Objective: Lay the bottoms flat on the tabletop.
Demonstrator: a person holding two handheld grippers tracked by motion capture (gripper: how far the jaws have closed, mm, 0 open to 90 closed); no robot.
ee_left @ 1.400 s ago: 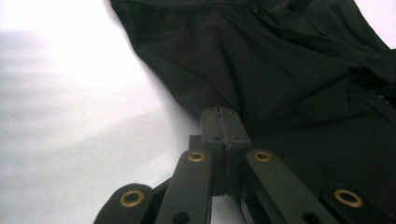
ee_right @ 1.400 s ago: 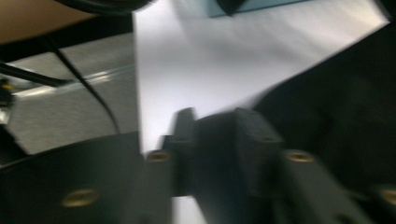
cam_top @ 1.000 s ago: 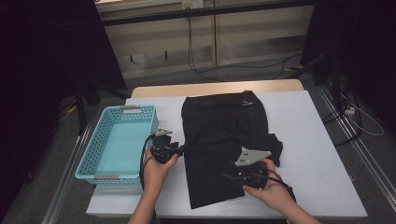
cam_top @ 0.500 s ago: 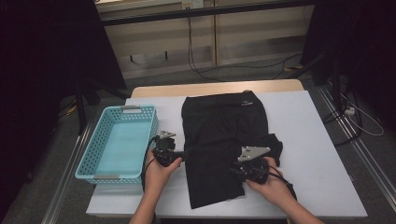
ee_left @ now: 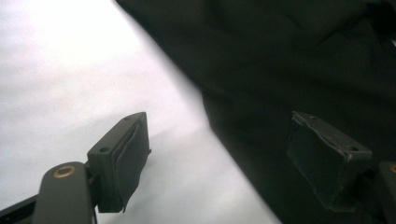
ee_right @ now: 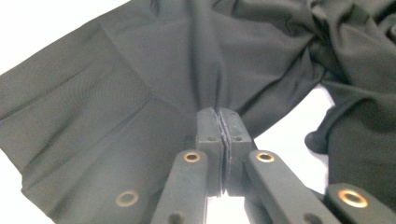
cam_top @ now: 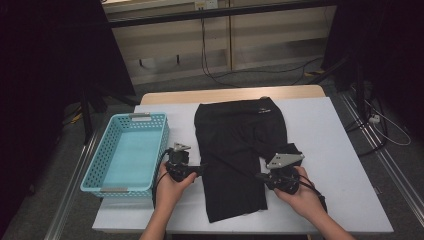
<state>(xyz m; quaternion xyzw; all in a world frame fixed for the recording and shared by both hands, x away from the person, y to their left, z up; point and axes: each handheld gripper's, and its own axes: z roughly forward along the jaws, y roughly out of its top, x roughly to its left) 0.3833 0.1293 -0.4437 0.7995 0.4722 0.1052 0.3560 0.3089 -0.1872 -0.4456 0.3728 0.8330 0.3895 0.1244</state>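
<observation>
1. Shorts (cam_top: 240,150), black, are pinched in the right gripper (ee_right: 219,116): its jaws have just been closing and now press together on a fold of cloth near the inner leg edge.
2. Left gripper (ee_left: 219,154) stands spread, its jaws having just been opening; one pad sits over the white table (cam_top: 325,125), the other over the cloth edge, gripping nothing.
3. From the left gripper (cam_top: 192,169) the shorts lie at three o'clock, touching; from the right gripper (cam_top: 265,177), at nine to twelve.
4. The garment's long axis runs six to twelve, waistband at twelve.
5. Blue basket (cam_top: 95,170) sits at nine o'clock of the left hand (cam_top: 172,187), the nearer one.
</observation>
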